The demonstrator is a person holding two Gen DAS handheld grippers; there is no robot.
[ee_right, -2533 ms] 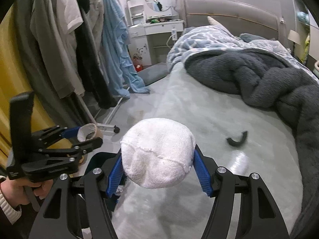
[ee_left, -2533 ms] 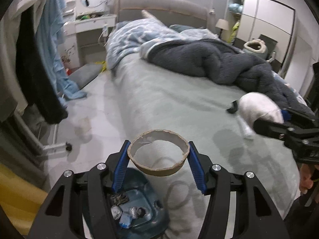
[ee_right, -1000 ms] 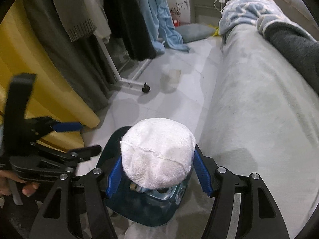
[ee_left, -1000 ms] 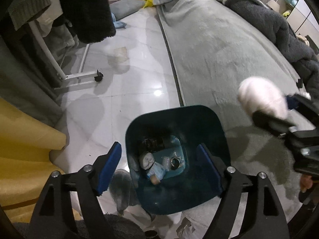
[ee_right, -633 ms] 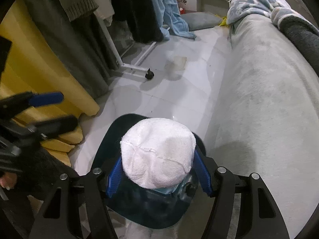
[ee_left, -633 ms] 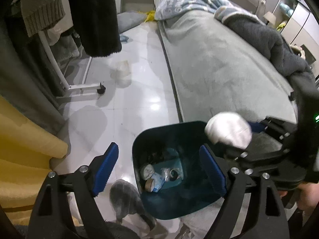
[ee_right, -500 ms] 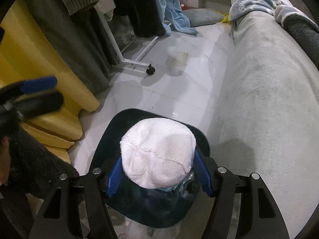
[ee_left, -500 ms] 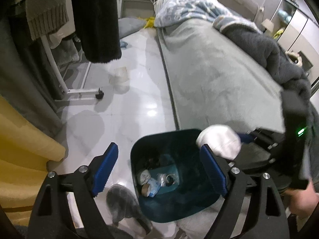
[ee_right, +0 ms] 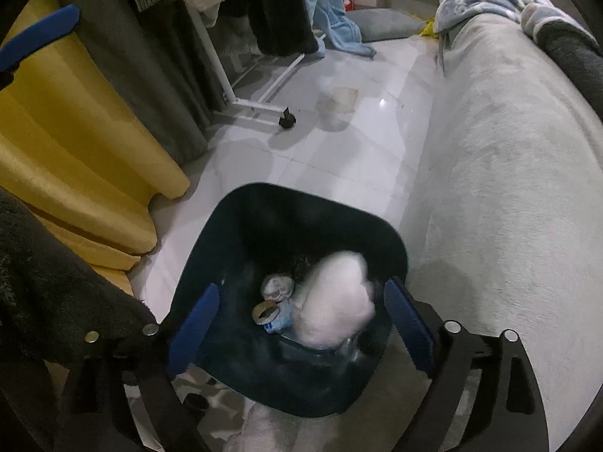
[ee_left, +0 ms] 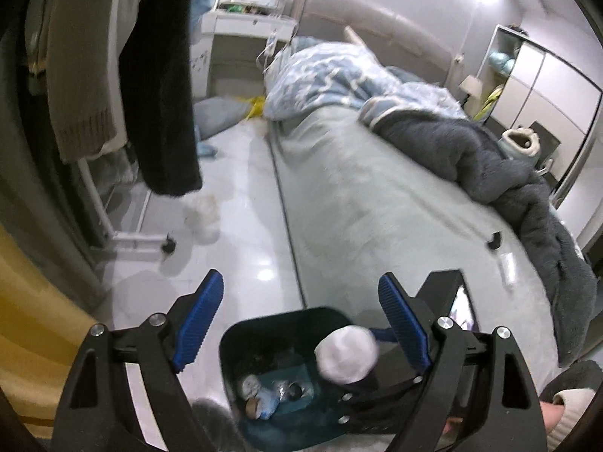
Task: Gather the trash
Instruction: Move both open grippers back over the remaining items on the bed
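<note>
Right gripper (ee_right: 301, 320) jaws, clamped on the white fluffy cloth wad (ee_right: 335, 301) half a second ago, now stand wide; the wad is blurred, falling into the dark teal plastic waste bin (ee_right: 241, 211) at 6 o'clock, just beside the brown cardboard tape ring (ee_right: 265, 310) and crumpled wrappers. Left gripper (ee_left: 301, 324) is also wide and empty, its ring already binned. Judgement: both carried items are disposed of; the small black curved piece (ee_left: 494, 240) on the grey bedspread (ee_left: 377, 203), at 3 o'clock, looks like remaining trash.

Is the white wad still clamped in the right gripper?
No: the right gripper is open, and the blurred white wad sits inside the bin.
</note>
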